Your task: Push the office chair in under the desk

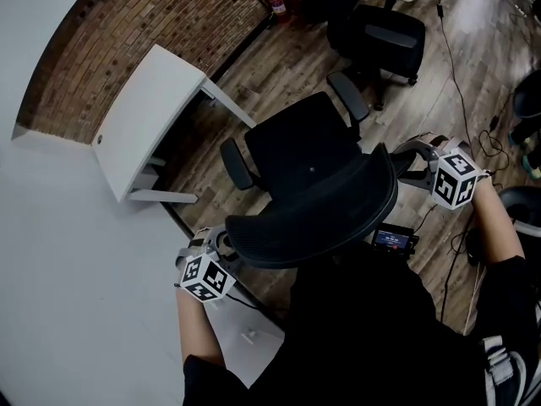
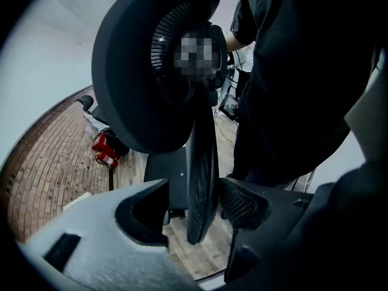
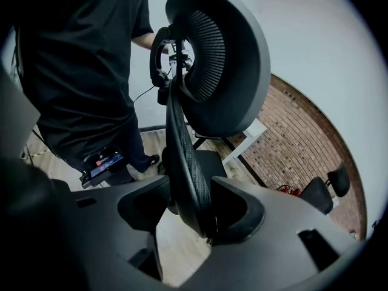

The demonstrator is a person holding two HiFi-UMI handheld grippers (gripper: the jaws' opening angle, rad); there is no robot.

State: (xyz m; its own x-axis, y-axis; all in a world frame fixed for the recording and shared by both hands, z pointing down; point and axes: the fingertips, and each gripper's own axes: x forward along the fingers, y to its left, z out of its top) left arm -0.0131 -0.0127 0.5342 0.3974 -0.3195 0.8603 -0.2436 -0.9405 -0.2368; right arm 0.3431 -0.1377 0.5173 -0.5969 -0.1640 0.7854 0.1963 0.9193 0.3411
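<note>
A black mesh office chair (image 1: 300,155) stands on the wood floor, its seat facing a white desk (image 1: 148,112) set against the brick wall at the upper left. Its backrest (image 1: 330,201) curves just in front of me. My left gripper (image 1: 221,245) straddles the backrest's left edge (image 2: 202,162); its jaws are open, with a gap on one side. The right gripper (image 1: 406,161) straddles the backrest's right edge (image 3: 182,150), with both jaws against it. The headrest (image 2: 145,65) (image 3: 224,59) rises above both grippers (image 2: 197,205) (image 3: 188,205).
A second black chair (image 1: 385,32) stands at the far right. A red fire extinguisher (image 1: 275,0) sits by the brick wall (image 1: 144,24). Cables (image 1: 461,91) trail over the floor on the right. A small device with a lit screen (image 1: 395,239) hangs at my front.
</note>
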